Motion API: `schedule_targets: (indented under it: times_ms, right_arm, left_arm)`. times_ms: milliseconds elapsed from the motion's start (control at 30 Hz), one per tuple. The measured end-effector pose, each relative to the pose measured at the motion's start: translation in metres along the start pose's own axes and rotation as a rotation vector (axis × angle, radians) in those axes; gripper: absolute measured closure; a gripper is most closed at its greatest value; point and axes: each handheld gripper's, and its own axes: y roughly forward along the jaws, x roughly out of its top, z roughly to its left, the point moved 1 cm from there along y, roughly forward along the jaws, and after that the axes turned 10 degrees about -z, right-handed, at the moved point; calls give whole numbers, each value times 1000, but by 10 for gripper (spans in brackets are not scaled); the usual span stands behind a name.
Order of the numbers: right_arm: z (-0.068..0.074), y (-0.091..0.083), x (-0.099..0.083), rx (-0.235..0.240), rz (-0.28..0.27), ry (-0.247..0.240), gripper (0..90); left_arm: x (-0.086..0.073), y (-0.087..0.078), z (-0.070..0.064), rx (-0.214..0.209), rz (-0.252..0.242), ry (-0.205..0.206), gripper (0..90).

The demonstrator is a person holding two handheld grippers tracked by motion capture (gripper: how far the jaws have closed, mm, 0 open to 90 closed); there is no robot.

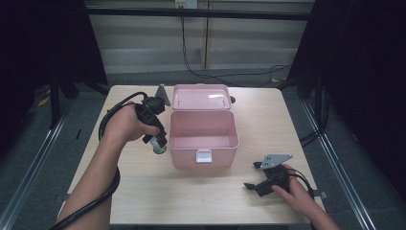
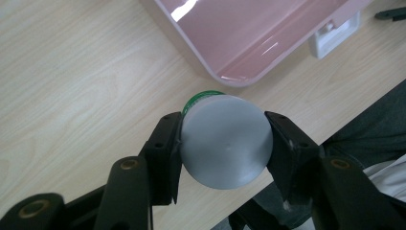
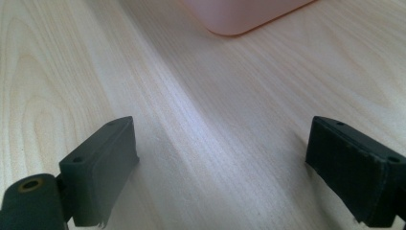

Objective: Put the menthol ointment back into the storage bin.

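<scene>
We're pinching a green bottle (image 2: 225, 141) in our left gripper (image 1: 157, 139) beside the open, empty pink box (image 1: 203, 136), right gripper (image 1: 254, 176) jaws spread wide.

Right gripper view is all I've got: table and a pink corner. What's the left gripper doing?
Observer: The left gripper is shut on a small bottle with a green band, held beside the pink box.
Operator: Box open?
Observer: Yes, the lid is tipped back and I see nothing inside.
Operator: Where's my gripper?
Observer: The right gripper is open, low over the table right of the box's white latch.
</scene>
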Motion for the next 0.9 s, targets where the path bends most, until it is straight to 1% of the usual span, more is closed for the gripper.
schedule_targets:
  times_ms: [200,267,300,333,433,567,633,767,867,900]
  right_arm:
    - [0,0,0,0,0,0,95]
    - [0,0,0,0,0,0,96]
    - [0,0,0,0,0,0,96]
    - [0,0,0,0,0,1,96]
    - [0,0,0,0,0,0,96]
    - [0,0,0,0,1,0,96]
    - [0,0,0,0,0,0,95]
    - [0,0,0,0,0,0,96]
    - [0,0,0,3,4,4,96]
    - [0,0,0,3,4,4,96]
  left_arm:
    - [7,-6,-2,8,-4,6,503]
    - [10,-8,-2,11,-3,11,503]
    - [11,-9,-2,13,-6,20,503]
    - [13,-10,-3,16,-9,10,503]
    - [19,-14,-4,10,-22,9,503]
    - [26,-16,-6,12,-30,11,503]
    - [31,-16,-6,1,-35,15,503]
    - [36,-15,-8,1,-38,13,503]
    - [44,-10,-10,6,-35,13,503]
    - [45,-9,-10,1,-34,19,503]
